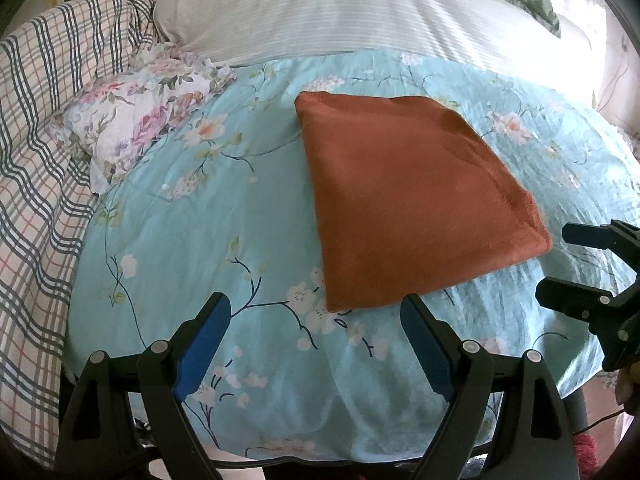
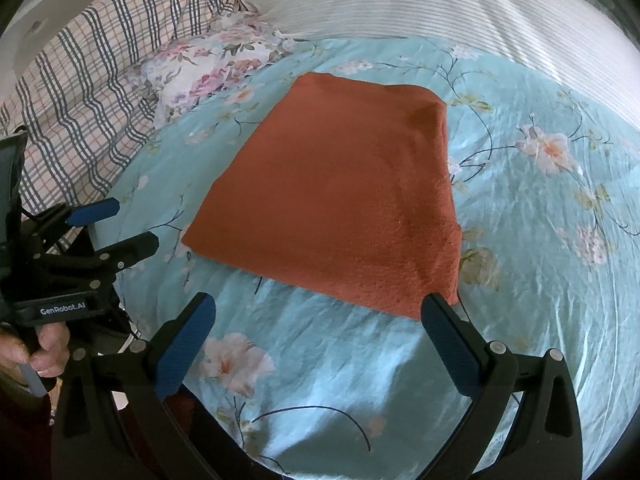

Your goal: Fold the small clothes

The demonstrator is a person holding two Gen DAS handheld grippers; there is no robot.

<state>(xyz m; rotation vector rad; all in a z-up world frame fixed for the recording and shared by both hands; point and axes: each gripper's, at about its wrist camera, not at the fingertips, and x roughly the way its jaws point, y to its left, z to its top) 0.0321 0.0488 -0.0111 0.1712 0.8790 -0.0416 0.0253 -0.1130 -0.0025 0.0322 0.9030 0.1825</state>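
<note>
Left wrist view: a rust-orange terry cloth [image 1: 416,196] is seen lying flat on a turquoise floral duvet [image 1: 192,240], already folded into a thick rectangle with its corners roughly squared. The left gripper [image 1: 316,336] is held just short of the cloth's near edge, its blue-padded fingers [image 1: 204,344] spread wide with nothing between them. At the right edge of this view the right gripper [image 1: 560,268] is seen side-on, apart from the cloth's right corner.

In the right wrist view the right gripper [image 2: 320,340] is likewise spread wide and empty, with its right finger [image 2: 452,344] standing just in front of the cloth's [image 2: 340,200] near right corner; whether that finger touches the cloth cannot be told. The left gripper [image 2: 116,224] is seen at the left, gripped by a hand [image 2: 40,348].

The cloth is judged to be soft, light and limp, with a looped pile that should give the pads good purchase and little slip. Several layers appear stacked at the right edge, so a pinch there would be expected to need all layers taken together, or the stack may splay. The two near corners are judged the best places to take hold if a further fold is wanted.

No container is in view. A flowered pillow [image 1: 132,120], a plaid blanket [image 1: 44,152] and a white ribbed cover [image 1: 320,8] lie beyond the duvet.
</note>
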